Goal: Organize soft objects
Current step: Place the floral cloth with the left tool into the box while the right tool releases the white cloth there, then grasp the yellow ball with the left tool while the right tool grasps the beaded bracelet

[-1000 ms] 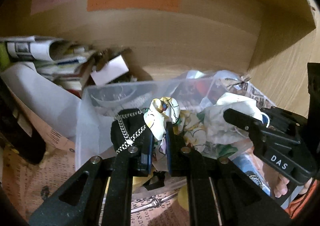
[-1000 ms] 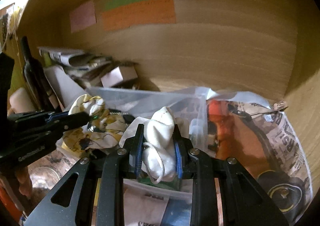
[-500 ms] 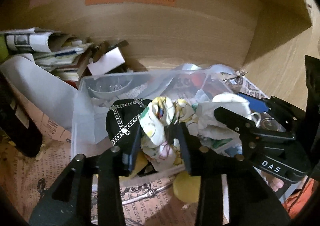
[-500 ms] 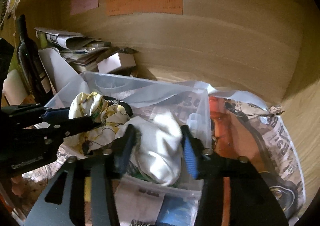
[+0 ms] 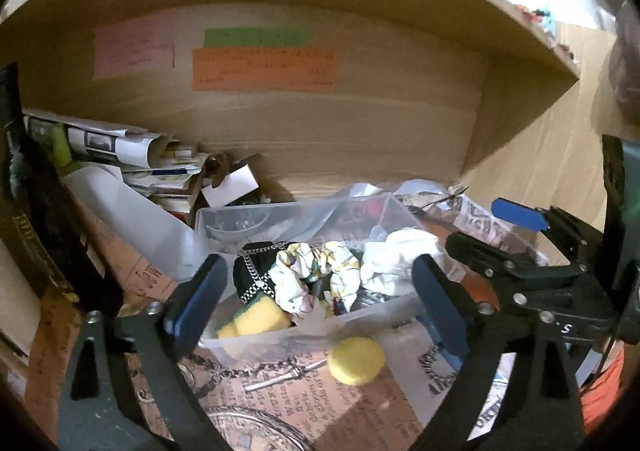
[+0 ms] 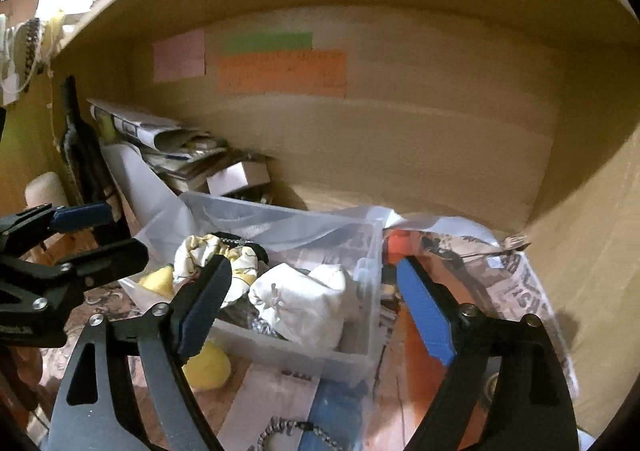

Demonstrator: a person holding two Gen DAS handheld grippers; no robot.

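Release step: both the left hand-held gripper (image 5: 316, 291) and right hand-held gripper (image 6: 316, 299) stand wide and empty before the clear bin (image 6: 280, 347), where floral cloth (image 5: 316, 271) and white cloth (image 6: 304, 303) lie; next, likely the yellow sponge ball (image 5: 356, 360) outside.

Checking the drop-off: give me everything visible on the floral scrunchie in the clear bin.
The floral scrunchie is a gathered ring of cream fabric printed with yellow, green and dark marks, looking soft and crumpled. It lies loose inside the clear plastic bin, between a black chain-trimmed piece and a bunched white cloth, touching both, with a yellow sponge just below it. The left gripper is open, and neither finger touches it.
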